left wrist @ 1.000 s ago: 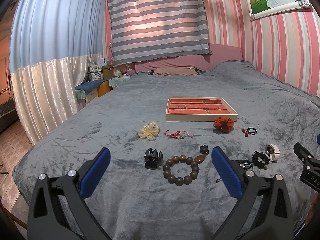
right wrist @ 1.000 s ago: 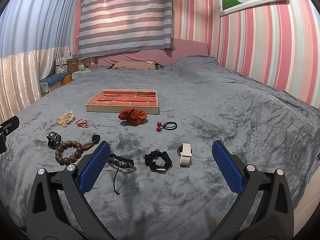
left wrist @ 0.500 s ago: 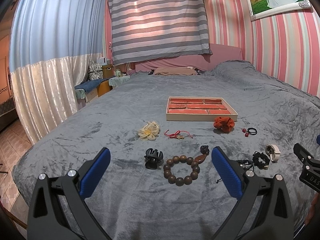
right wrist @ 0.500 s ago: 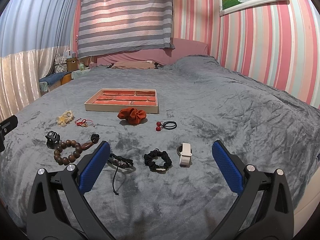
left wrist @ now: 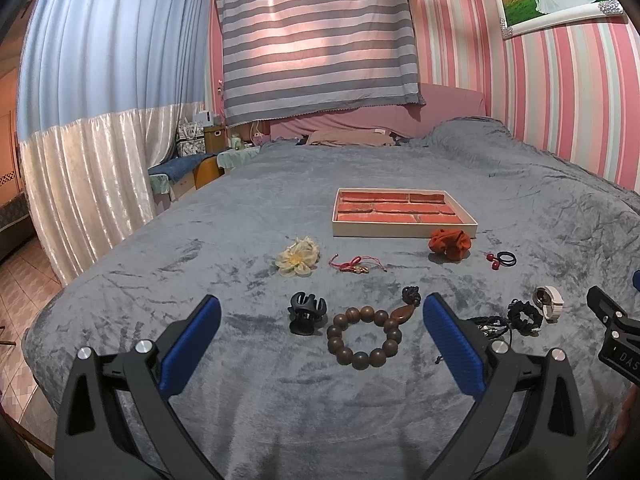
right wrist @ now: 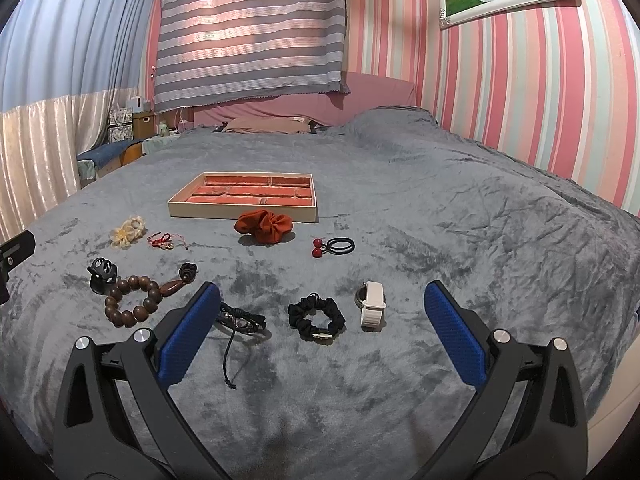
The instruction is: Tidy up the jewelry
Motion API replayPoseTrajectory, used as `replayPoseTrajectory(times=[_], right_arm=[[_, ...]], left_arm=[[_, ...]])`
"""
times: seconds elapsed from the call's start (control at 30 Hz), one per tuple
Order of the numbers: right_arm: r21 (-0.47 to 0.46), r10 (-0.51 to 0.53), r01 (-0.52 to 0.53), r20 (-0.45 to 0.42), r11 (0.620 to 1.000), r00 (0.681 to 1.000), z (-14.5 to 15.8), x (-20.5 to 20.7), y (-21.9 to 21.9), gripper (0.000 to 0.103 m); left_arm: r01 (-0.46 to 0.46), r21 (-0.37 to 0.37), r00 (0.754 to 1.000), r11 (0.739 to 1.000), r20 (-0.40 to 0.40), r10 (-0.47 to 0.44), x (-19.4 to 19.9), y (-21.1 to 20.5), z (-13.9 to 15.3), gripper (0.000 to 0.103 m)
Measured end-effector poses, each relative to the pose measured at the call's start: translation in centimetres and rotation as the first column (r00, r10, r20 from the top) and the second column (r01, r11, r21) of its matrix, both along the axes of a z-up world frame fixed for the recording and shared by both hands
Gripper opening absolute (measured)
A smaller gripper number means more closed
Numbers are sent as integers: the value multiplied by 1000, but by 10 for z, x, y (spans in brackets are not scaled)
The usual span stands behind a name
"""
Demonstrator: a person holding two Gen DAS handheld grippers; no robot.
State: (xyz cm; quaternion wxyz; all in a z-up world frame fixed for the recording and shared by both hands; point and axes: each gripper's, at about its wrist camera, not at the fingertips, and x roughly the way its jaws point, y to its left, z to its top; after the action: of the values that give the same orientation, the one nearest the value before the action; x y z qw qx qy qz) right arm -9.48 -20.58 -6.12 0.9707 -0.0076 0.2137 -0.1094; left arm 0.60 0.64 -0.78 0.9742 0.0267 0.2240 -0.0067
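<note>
Both grippers are open and empty above the grey bedspread. My left gripper (left wrist: pixel 320 320) frames a wooden bead bracelet (left wrist: pixel 366 336) and a black claw clip (left wrist: pixel 306 312). My right gripper (right wrist: pixel 320 312) frames a black scrunchie (right wrist: pixel 316 318), a white watch (right wrist: pixel 372 304) and a black cord bracelet (right wrist: pixel 240 320). Beyond lie a rust scrunchie (right wrist: pixel 264 226), a black hair tie with red beads (right wrist: pixel 334 246), a red string bracelet (left wrist: pixel 356 264) and a cream flower clip (left wrist: pixel 298 256). The brick-patterned tray (left wrist: pixel 404 230) sits further back.
The bedspread (right wrist: pixel 480 240) slopes off at the right edge and near edge. A curtain (left wrist: pixel 88 160) and a bedside cabinet (left wrist: pixel 200 168) stand to the left of the bed. Pillows (right wrist: pixel 268 124) lie at the headboard.
Both grippers have drifted very slightly; the items sit a little lower in the right wrist view. Nothing has been picked up or moved.
</note>
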Motion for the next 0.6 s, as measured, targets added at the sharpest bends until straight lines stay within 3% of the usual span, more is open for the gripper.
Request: replayPoseTrajectory(times=[0.6], right_arm=[[-4, -14, 14, 11, 1000, 1000, 0, 5, -2, 99]], left_arm=[[1, -1, 1000, 1000, 7, -1, 3, 0, 0, 99]])
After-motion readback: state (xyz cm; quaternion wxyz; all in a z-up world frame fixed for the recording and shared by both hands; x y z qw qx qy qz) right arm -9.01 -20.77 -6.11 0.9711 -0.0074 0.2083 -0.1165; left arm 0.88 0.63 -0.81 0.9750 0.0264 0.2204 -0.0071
